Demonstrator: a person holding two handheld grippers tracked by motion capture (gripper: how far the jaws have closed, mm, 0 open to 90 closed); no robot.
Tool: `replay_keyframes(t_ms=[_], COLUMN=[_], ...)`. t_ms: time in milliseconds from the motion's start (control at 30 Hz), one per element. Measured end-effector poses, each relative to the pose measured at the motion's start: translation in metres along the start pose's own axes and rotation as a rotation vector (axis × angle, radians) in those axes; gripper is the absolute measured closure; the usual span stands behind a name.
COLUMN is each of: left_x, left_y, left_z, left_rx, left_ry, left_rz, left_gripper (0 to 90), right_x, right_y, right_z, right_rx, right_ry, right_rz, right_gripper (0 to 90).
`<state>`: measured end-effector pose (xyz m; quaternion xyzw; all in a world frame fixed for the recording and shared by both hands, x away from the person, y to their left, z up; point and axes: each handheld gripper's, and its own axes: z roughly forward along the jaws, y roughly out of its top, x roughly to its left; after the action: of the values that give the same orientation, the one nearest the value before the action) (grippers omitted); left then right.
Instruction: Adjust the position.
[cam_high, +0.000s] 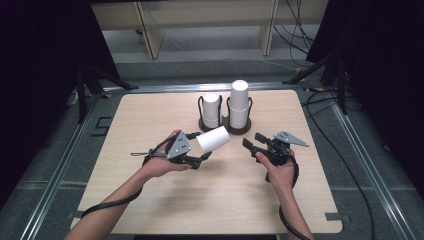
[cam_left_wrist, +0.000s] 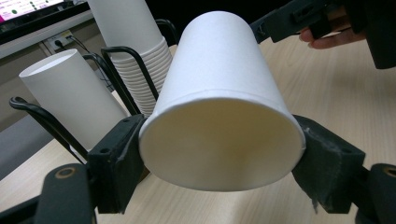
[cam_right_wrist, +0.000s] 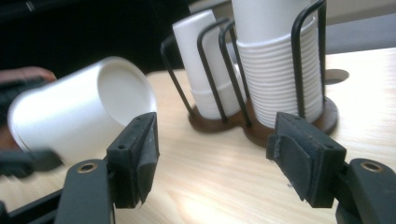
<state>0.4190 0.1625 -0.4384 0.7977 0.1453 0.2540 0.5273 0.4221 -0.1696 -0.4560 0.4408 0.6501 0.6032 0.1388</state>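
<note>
Your near tabletop (cam_high: 220, 200) lies open; ahead, the cup holder (cam_high: 225, 125) and its two cup stacks (cam_high: 239, 102) block the middle.

Looks like a lab or recording studio setup, not a home. A light wood counter (cam_high: 150, 200) stands alone on a grey floor (cam_high: 380, 165) with metal rails (cam_high: 55, 175) running along both sides. Black curtains (cam_high: 45, 60) hang left and right, tripod legs (cam_high: 320, 67) stand at their foot. Loose cables (cam_high: 295, 30) trail over the floor behind, near pale wooden furniture (cam_high: 150, 30). A monitor (cam_left_wrist: 28, 7) glows at one edge.
</note>
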Motion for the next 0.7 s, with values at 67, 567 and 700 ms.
replay_keyframes(t_ms=[67,567,700], left_x=[0.001,0.009,0.012], left_y=[0.0,0.003,0.007], left_z=[-0.002,-0.015,-0.017], left_rx=[0.009,0.087,0.111], left_ry=[-0.015,-0.12,-0.147], left_rz=[0.005,0.065,0.085], left_gripper=[23.0,23.7,23.8], right_x=[0.001,-0.007,-0.008], right_y=[-0.001,-0.005,-0.006], right_z=[-0.002,-0.018,-0.016], right_rx=[0.025,0.031,0.025], right_ry=[-0.025,-0.093,-0.083], right_rz=[-0.038,-0.093,-0.102], right_gripper=[32.5,31.7,31.5])
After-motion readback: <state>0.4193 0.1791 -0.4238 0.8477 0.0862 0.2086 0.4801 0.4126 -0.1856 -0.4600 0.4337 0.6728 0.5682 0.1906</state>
